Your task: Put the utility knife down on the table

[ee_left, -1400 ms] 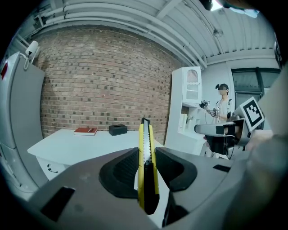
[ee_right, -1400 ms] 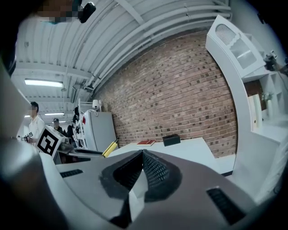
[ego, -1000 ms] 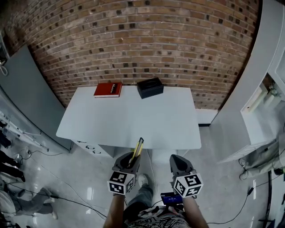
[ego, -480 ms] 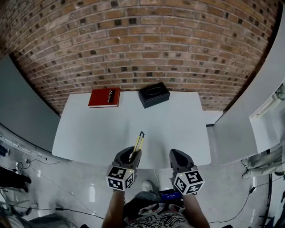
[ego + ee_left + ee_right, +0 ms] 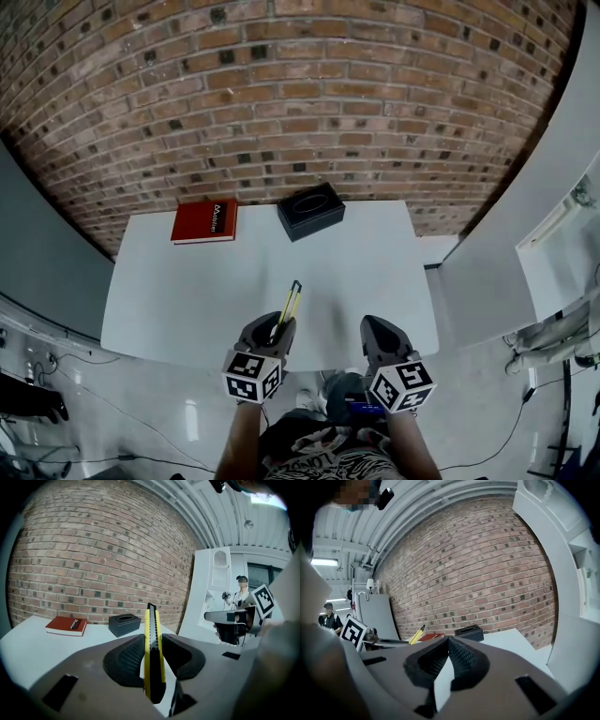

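Note:
The yellow and black utility knife (image 5: 290, 304) sticks forward out of my left gripper (image 5: 273, 330), its tip over the front part of the white table (image 5: 187, 291). In the left gripper view the knife (image 5: 152, 644) stands on edge between the two pads, and the left gripper (image 5: 152, 640) is shut on it. My right gripper (image 5: 379, 337) hangs at the table's front edge, to the right of the left one. Its jaws meet at the tip with nothing in them, as the right gripper view shows of the right gripper (image 5: 448, 641). From there the knife (image 5: 417, 634) shows at the left.
A red book (image 5: 203, 222) lies at the table's back left and a black tissue box (image 5: 310, 211) at the back middle, both near the brick wall. A white cabinet (image 5: 525, 234) stands to the right. A person (image 5: 241, 594) stands far off.
The table has come nearer and the view has swung towards the wall. Both grippers now reach the table's front edge, and the knife tip is over the tabletop. The grip is unchanged.

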